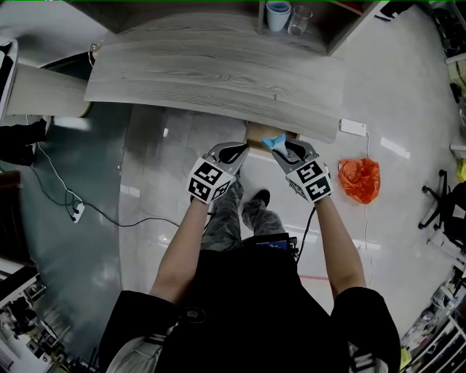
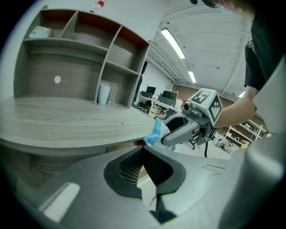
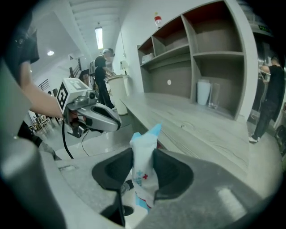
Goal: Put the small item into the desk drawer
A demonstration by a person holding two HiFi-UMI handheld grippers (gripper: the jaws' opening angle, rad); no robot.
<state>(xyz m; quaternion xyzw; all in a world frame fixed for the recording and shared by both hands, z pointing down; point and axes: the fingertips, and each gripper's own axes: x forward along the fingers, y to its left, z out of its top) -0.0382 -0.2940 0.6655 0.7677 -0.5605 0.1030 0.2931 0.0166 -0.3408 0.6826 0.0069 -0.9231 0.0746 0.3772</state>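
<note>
Packet (image 3: 144,157) pinched in the right gripper (image 1: 285,150) at the near edge of the tabletop (image 1: 218,76).
Blue and white, it stands upright, clamped between the right jaws with its top poking above them, just off the grey wood rim and by a brown recess (image 1: 256,133) under it. The left gripper (image 1: 236,151) hovers just beside the right one, its jaws closed together with nothing between them. A cup (image 1: 277,14) and a glass (image 1: 299,20) stand side by side in a shelf compartment at the tabletop's far side.
</note>
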